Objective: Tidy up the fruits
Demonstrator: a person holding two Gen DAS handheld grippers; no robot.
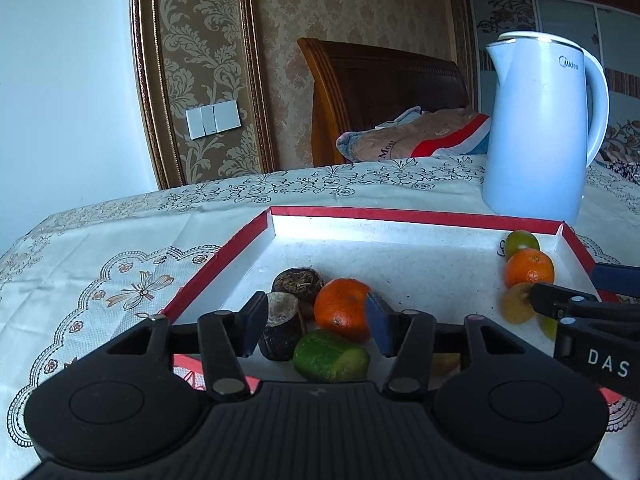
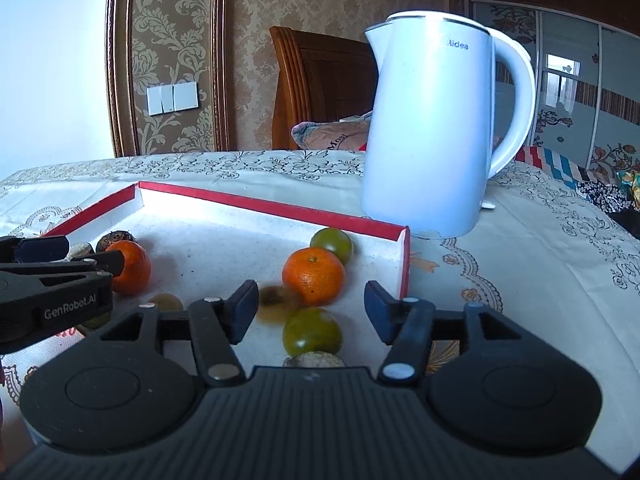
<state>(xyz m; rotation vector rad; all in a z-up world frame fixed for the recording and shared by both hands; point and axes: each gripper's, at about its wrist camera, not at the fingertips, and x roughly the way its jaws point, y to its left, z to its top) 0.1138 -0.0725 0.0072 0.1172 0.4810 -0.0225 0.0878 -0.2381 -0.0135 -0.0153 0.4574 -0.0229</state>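
left gripper [image 1: 316, 326]: jaws apart, gripping nothing, round orange mandarin [image 1: 342, 308] between | right gripper [image 2: 312, 312]: jaws apart, empty, round green citrus [image 2: 312, 330] between | both fruits in red-rimmed white cardboard tray [image 1: 400, 213]

Red-rimmed white tray [image 1: 412, 213] holds the fruit | left group: orange mandarin [image 1: 342, 308], green fruit [image 1: 330, 356] on its side before it, two dark dried fruits [image 1: 298, 280] beside | right corner: orange mandarin [image 2: 313, 276], green-brown fruit [image 2: 332, 245] behind, another [image 2: 312, 331] in front, blurred yellowish one [image 2: 278, 304] alongside
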